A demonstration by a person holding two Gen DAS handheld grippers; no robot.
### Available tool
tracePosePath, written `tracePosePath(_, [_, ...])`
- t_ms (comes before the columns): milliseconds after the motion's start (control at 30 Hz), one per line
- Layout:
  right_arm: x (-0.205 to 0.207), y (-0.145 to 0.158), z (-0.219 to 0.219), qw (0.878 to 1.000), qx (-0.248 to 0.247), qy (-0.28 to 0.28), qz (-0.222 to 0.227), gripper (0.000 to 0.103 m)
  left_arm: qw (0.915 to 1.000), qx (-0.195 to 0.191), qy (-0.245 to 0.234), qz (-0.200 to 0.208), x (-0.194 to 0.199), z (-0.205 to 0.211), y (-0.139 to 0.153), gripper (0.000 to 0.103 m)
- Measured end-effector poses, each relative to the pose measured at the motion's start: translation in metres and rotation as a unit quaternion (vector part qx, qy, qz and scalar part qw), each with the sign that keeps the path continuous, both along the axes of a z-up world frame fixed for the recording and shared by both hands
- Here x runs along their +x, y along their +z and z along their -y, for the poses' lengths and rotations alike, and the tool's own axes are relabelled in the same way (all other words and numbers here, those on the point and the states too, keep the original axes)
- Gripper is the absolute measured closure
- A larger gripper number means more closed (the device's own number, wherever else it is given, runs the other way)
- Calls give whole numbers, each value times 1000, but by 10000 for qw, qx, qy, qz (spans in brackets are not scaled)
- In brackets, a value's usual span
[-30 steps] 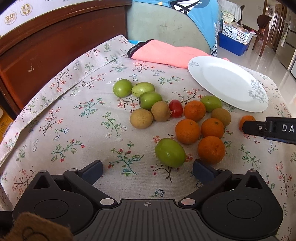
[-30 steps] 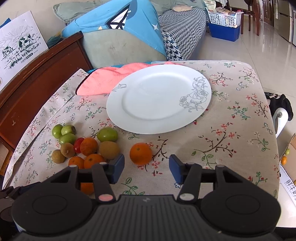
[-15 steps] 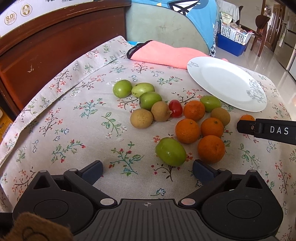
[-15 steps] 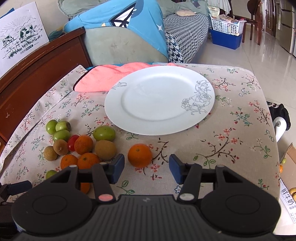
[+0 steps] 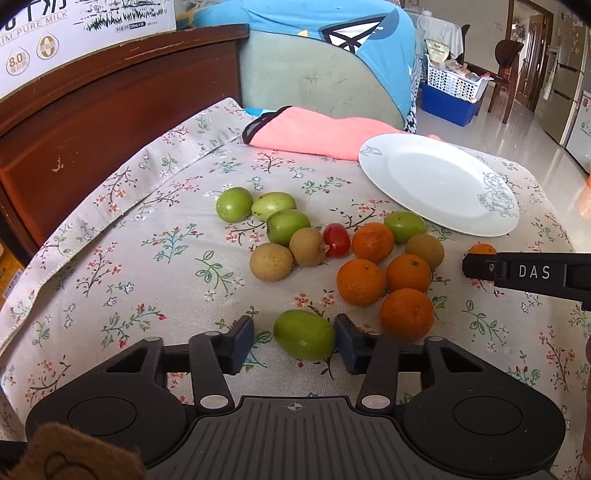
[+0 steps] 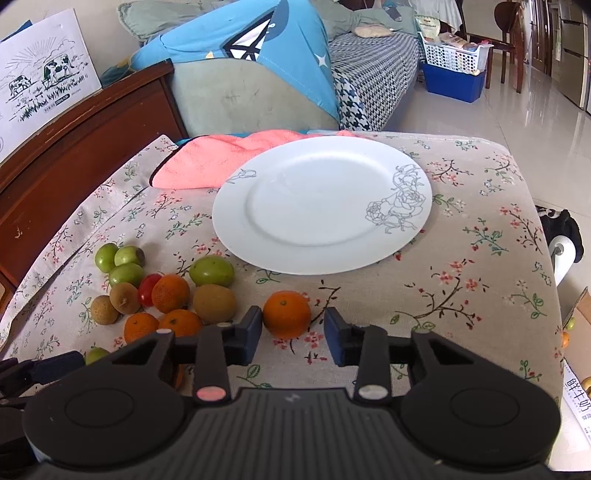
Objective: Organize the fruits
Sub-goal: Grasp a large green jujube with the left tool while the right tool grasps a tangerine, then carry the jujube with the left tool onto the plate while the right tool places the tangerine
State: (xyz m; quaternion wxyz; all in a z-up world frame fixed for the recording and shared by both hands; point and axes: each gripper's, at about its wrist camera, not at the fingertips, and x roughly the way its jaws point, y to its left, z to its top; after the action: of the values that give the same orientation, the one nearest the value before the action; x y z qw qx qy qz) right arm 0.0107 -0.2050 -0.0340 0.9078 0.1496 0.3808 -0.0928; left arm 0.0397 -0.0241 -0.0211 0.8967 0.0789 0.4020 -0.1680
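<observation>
Both grippers' jaws have just been closing around fruit.
Left gripper point(image 5: 294, 345) is flanking a smooth oval green fruit point(image 5: 304, 334), one gap remaining; right gripper point(image 6: 293, 335) is bracketing a dimpled round orange point(image 6: 287, 314), not pinching.

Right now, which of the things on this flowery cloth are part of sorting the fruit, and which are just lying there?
Part of the job:
- round oranges
- smooth green fruits
- brown rough-skinned fruits
- small red tomato
- white round plate with a rose drawing, still bare

Just lying about:
- pink folded cloth
- blue plastic crate
- milk carton box
</observation>
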Motion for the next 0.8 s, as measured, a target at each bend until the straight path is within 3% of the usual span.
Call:
tracePosePath(67, [0, 0, -2, 10000, -77, 34, 11, 74, 10000, -30, 2, 0, 0, -1, 1, 71])
tracePosePath(367, [-4, 7, -4, 9998, -45, 138, 116, 74, 9989, -382, 253, -25, 2, -13, 8, 71])
tracePosePath(567, [-6, 14, -10, 9992, -41, 348, 198, 74, 9990, -390, 126, 194, -2, -8, 20, 71])
tracePosePath(800, [-11, 29, -8, 9977, 271, 545, 313, 75, 9954, -897, -84, 334, -2, -9, 42, 71])
